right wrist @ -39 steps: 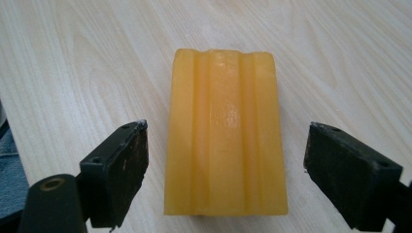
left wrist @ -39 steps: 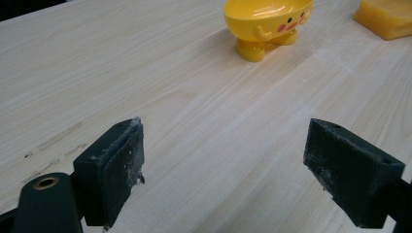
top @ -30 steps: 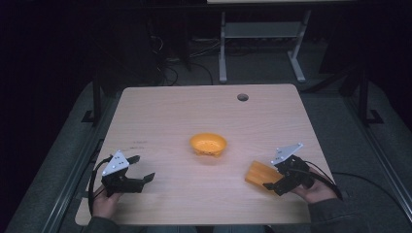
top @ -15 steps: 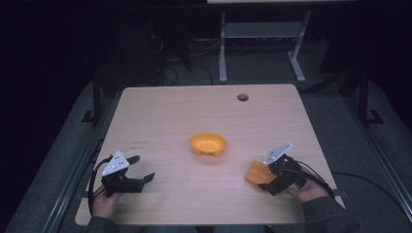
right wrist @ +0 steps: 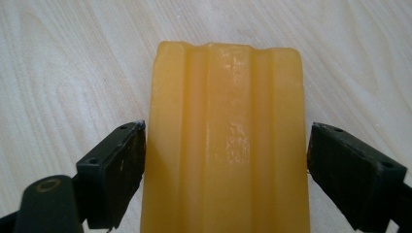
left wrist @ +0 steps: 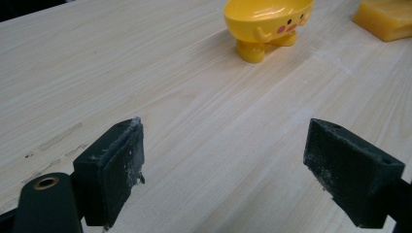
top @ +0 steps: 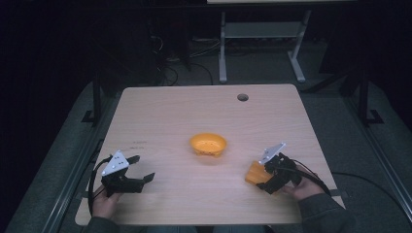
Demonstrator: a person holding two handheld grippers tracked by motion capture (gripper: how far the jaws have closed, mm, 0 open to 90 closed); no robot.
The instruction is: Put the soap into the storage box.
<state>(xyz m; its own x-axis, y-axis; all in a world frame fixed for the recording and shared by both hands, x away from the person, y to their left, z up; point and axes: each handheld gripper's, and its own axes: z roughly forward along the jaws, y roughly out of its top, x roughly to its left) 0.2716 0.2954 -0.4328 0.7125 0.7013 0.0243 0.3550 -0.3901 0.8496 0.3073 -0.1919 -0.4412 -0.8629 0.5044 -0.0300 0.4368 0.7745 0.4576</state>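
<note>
An orange-yellow ribbed bar of soap (right wrist: 226,141) lies flat on the wooden table (top: 165,121) at the front right (top: 253,173). My right gripper (right wrist: 226,170) is open, its jaws on either side of the bar; whether the left jaw touches it I cannot tell, and a small gap shows at the right jaw. In the high view the right gripper (top: 266,175) is angled down over the bar. A yellow footed soap dish with a chick face (left wrist: 267,24) stands mid-table (top: 208,144). My left gripper (left wrist: 226,170) rests open at the front left (top: 141,171), with nothing between its jaws.
A round cable hole (top: 242,97) is in the table's far right part. A white metal frame (top: 257,34) stands on the dark floor behind the table. The bar of soap (left wrist: 386,17) also appears at the top right of the left gripper view.
My right gripper has shifted left and tipped down over the bar, so its jaws now straddle it. The left gripper and the dish have stayed where they were.
</note>
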